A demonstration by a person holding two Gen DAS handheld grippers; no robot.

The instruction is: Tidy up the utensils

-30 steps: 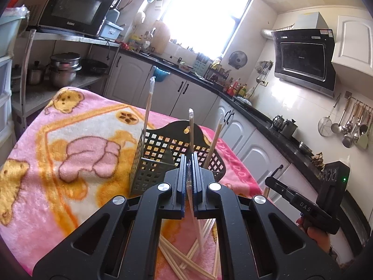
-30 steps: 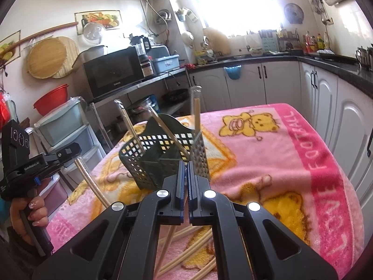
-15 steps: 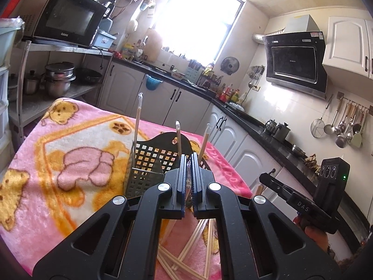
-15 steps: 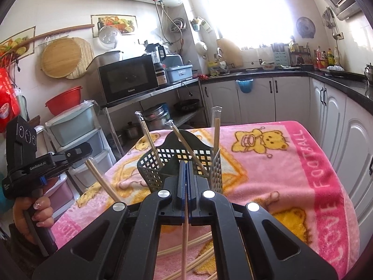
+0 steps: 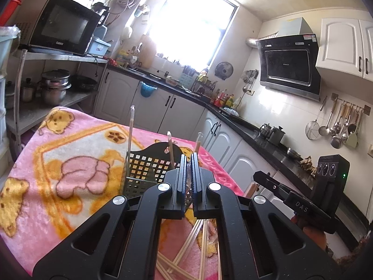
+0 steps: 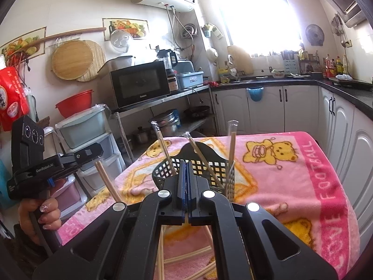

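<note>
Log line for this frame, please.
left tool: shut on chopstick pair | right tool: shut on chopstick | basket: three upright sticks | blanket: loose chopsticks

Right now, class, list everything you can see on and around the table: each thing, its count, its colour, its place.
blanket: one, pink with yellow bears, covering the table
basket: one, dark mesh, on the blanket
standing chopsticks: three, pale wood, wrapped, upright in the basket
loose chopsticks: several, pale wood, lying on the blanket
microwave: one, black, on the shelf
left gripper: one, black, shut on wrapped pair
right gripper: one, black, shut on another chopstick
</note>
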